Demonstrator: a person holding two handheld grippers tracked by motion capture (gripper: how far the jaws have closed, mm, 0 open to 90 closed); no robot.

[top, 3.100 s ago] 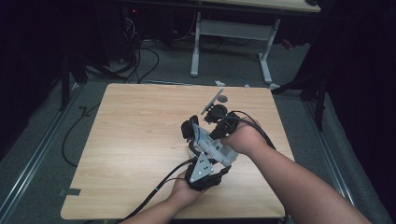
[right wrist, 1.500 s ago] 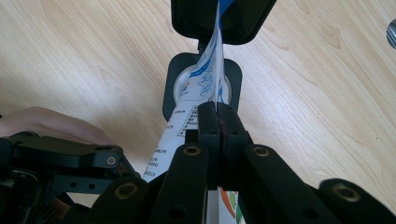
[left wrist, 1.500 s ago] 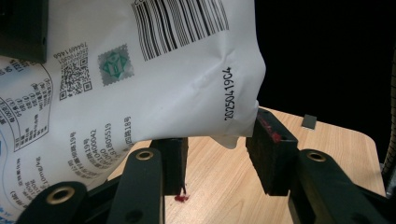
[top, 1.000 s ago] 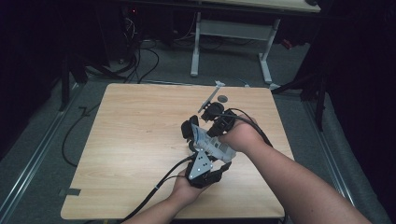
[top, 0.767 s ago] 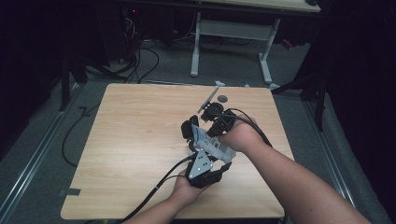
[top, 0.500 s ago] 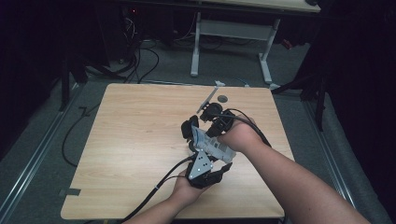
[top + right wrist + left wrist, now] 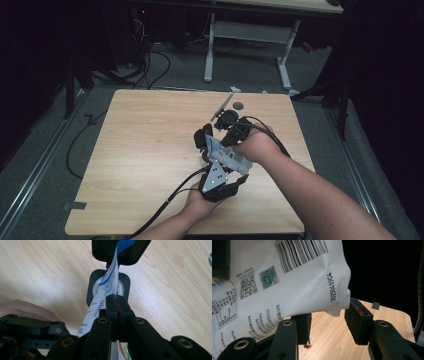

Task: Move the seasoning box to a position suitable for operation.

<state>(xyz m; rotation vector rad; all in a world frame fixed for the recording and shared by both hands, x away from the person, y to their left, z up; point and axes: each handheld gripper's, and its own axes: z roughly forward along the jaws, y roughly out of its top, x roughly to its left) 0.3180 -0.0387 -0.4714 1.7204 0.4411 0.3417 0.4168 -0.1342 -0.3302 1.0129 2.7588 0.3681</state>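
A white printed pouch [image 7: 223,156] with a barcode and a date stamp is held above the table [image 7: 140,150] between my two grippers. My right gripper [image 7: 116,301] is shut on the pouch [image 7: 110,285], whose edge runs away from the pinched jaws. In the left gripper view, the left gripper [image 7: 329,322] stands open, and the pouch's lower corner [image 7: 337,307] hangs between its pads [image 7: 359,322] without being pressed. From above, the left gripper [image 7: 204,145] comes up from the near edge and the right gripper [image 7: 227,142] reaches in from the right.
A thin grey metal strip [image 7: 222,106] and a small dark disc [image 7: 238,106] lie near the table's far edge, just beyond the grippers. Black cables [image 7: 170,197] trail off the near edge. A white desk frame [image 7: 250,35] stands on the floor behind.
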